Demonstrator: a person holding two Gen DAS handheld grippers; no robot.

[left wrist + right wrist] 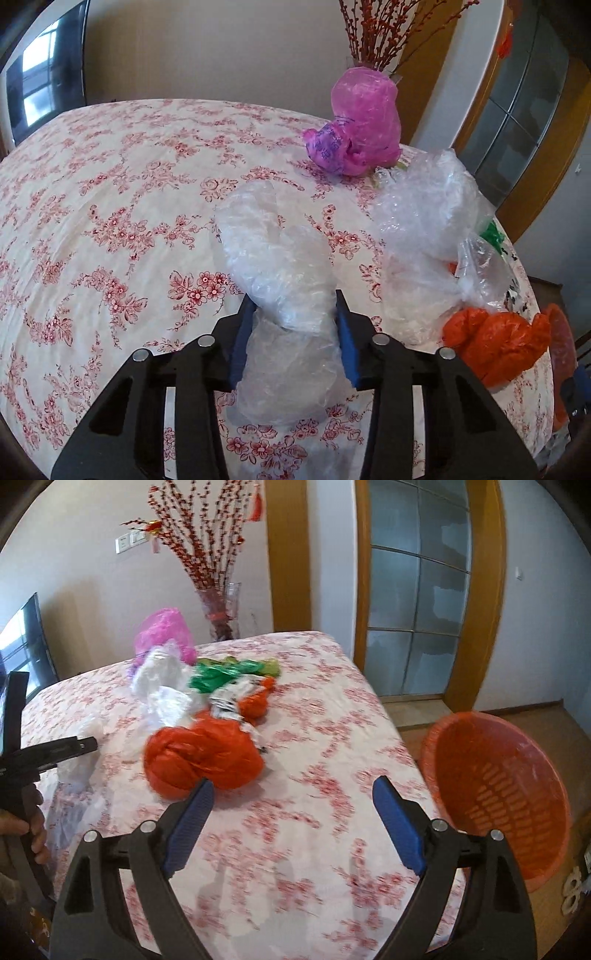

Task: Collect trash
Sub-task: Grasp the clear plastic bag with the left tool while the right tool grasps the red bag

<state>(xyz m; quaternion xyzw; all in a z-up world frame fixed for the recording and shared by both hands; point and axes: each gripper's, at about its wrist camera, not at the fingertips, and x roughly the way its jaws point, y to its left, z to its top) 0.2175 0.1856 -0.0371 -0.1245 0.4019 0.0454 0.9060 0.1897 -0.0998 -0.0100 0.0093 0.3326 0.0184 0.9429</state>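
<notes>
My left gripper (pixel 293 306) is shut on a crumpled clear plastic bag (pixel 273 258) lying on the floral tablecloth (pixel 110 192); both blue pads (pixel 345 332) press into its sides. Beside it lie a heap of clear plastic (pixel 424 221), an orange bag (pixel 491 343), a scrap of green plastic (pixel 491 230) and a pink bag (pixel 362 125). My right gripper (pixel 291 797) stands open above the cloth with nothing between its fingers, just in front of the orange bag (pixel 203 757). The left gripper (pixel 81 746) shows at the left edge of the right wrist view.
An orange plastic basket (pixel 495 786) stands tilted on the floor off the table's right edge. A glass vase (pixel 221 613) with red branches stands behind the table. A dark TV screen (pixel 40 77) is at the left. A hand (pixel 33 827) grips the left tool.
</notes>
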